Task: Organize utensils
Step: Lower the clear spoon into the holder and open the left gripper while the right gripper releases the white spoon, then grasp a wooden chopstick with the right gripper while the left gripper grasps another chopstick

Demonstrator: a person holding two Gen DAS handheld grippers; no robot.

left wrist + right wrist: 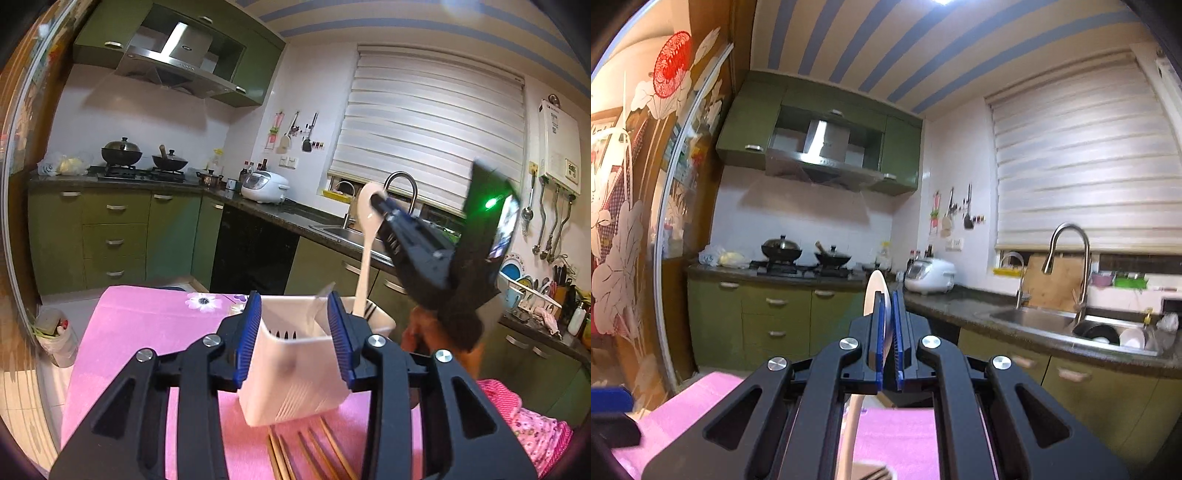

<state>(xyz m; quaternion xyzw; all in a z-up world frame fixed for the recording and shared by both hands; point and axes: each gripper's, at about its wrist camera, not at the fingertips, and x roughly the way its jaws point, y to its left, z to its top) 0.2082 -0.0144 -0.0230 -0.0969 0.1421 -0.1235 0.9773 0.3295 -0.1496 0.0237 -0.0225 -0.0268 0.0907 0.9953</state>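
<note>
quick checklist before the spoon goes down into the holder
1. Right gripper shut on the white spoon: ok.
2. Spoon's handle end over the cream utensil holder: ok; it reaches the holder's far compartment.
3. Left gripper steadying the holder: ok; the blue pads sit on either side of its near compartment and appear to touch it.
4. Holder upright on the pink tablecloth: not ok, it looks tilted.
5. Room left in the far compartment: cannot tell; dark utensils already stand there.
6. Wooden chopsticks still loose on the cloth: not ok.
</note>
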